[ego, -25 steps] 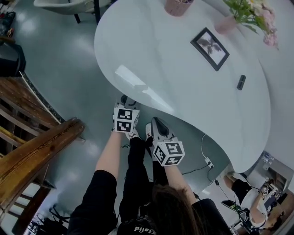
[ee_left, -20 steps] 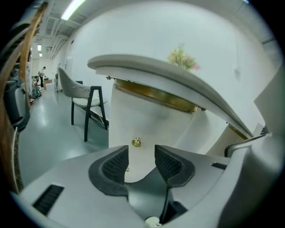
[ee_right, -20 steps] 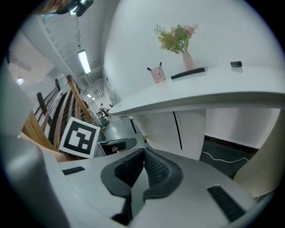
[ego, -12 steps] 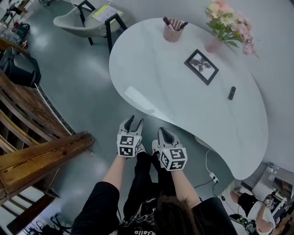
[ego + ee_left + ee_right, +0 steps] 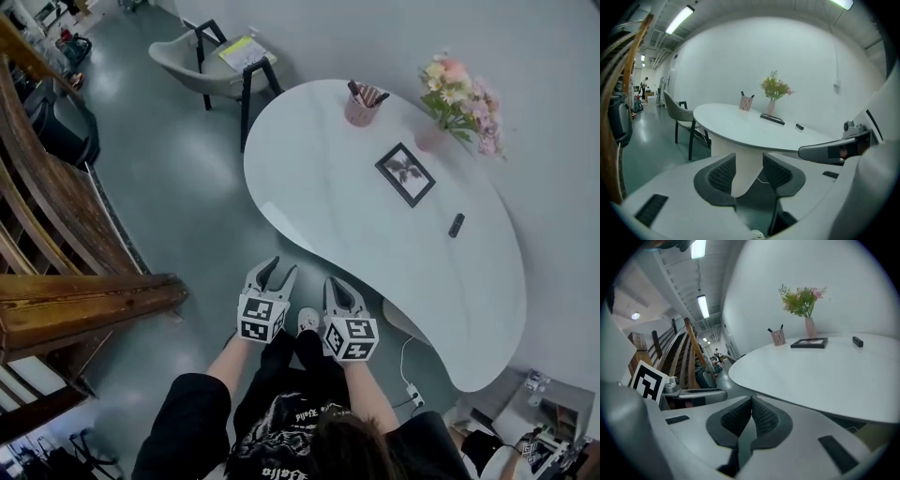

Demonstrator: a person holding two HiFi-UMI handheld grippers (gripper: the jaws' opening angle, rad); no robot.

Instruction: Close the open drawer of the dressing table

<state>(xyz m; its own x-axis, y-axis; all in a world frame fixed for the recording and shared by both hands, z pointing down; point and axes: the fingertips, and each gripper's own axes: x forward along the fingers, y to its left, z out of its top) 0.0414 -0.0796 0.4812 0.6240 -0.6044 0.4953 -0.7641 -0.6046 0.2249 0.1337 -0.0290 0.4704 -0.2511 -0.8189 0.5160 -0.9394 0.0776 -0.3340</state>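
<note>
Left claw [image 5: 277, 267] and right claw [image 5: 333, 283], a second ago at the near edge of the white glossy kidney-shaped table [image 5: 375, 234], now drawn back from it over the grey floor [image 5: 187, 216]. Grey shell chair [image 5: 197, 58] has come fully into the head view.

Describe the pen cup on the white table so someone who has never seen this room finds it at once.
Find the large curved white table by the wall. At its end nearest the grey chair stands a small pink cup with dark pens sticking out. Its neighbours are a vase of flowers and a flat black picture frame; only the cup holds pens.
</note>
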